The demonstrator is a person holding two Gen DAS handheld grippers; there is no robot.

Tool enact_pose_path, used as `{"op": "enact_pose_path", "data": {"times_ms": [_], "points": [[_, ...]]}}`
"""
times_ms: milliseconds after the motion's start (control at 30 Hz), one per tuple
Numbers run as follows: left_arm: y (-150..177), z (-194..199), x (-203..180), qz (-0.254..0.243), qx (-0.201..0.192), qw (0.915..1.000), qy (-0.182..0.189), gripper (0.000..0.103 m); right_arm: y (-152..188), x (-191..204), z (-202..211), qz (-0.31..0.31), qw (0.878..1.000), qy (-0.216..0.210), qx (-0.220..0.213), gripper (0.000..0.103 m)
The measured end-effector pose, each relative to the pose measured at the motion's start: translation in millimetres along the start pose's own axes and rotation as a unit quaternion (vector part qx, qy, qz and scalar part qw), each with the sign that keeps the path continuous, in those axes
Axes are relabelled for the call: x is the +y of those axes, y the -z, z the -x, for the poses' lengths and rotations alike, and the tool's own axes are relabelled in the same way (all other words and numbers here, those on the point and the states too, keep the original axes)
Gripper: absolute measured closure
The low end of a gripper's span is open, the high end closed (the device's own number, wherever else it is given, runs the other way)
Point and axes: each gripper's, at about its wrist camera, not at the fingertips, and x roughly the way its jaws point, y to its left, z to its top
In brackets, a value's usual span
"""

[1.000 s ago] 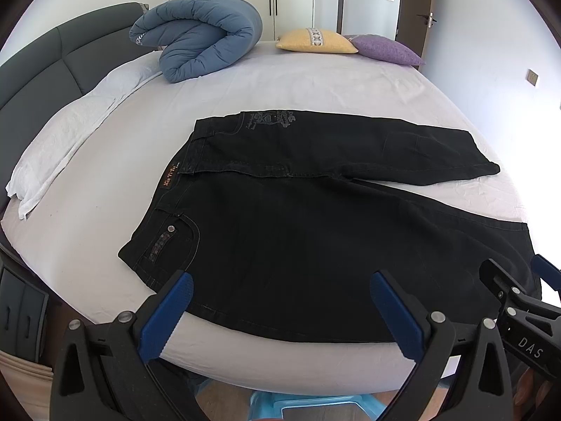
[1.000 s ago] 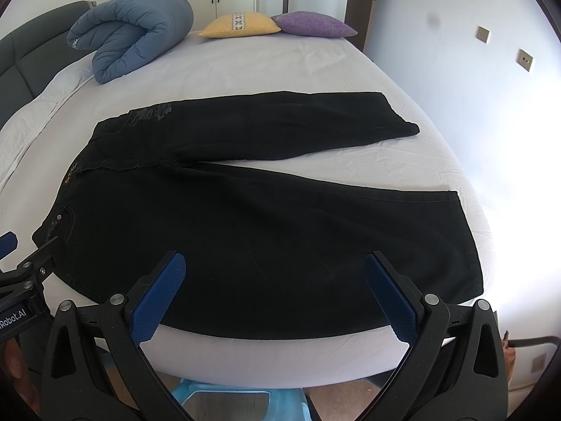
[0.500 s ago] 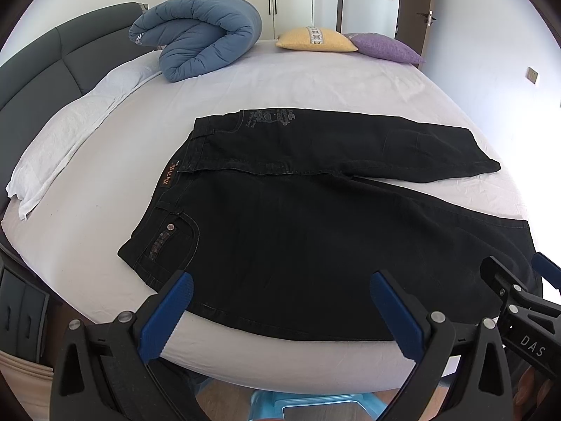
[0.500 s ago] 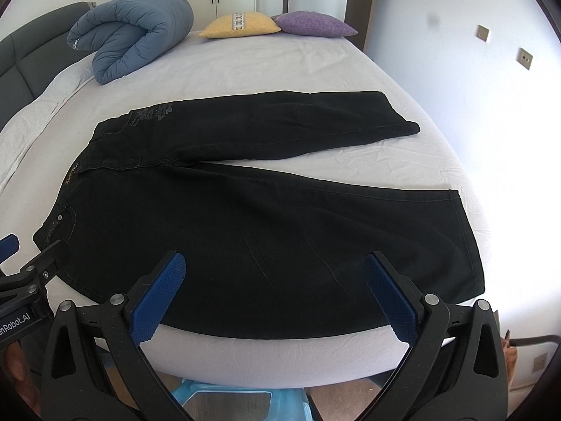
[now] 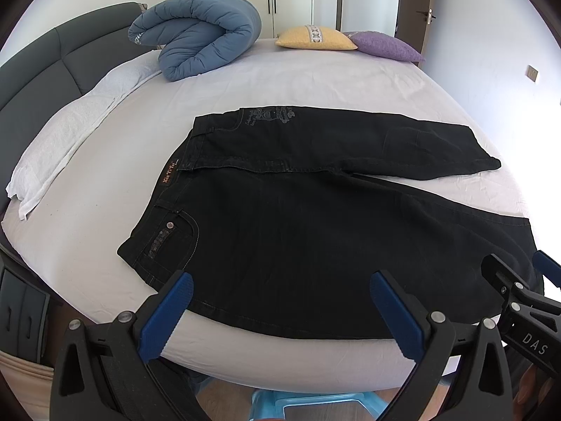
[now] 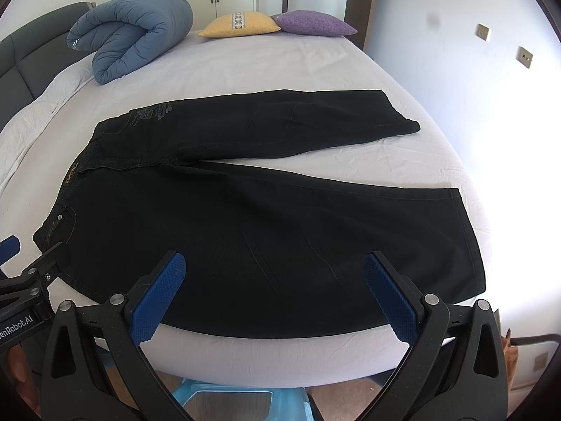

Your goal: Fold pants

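The black pants lie flat on the bed, near its front edge. The left gripper and right gripper both hover there, fingers wide open, holding nothing.

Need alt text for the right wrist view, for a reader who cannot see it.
Black jeans lie flat on a white bed, legs spread apart, waistband to the left. The open right gripper hovers over the near leg, holding nothing. A rolled blue duvet and two cushions sit at the far edge.
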Motion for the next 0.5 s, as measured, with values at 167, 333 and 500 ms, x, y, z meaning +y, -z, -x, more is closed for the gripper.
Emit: {"op": "enact_pose_path", "data": {"times_ms": [167,333,500], "points": [[-1.4,0.4,-6.2,-0.002,0.000,1.0000,-0.001,0.000,0.4,0.1,-0.1,0.000,1.000,-0.001,0.000,0.000],[-2.6,0.0,-8.2,-0.002,0.000,1.0000,-0.001,0.000,0.6,5.9,-4.0,0.002,1.000,-0.001,0.000,0.000],[-0.4,-0.3,-6.0,-0.002,0.001,1.0000,-0.002,0.000,2.4,8.8,-3.7,0.002,1.000,-0.001,0.000,0.000]]}}
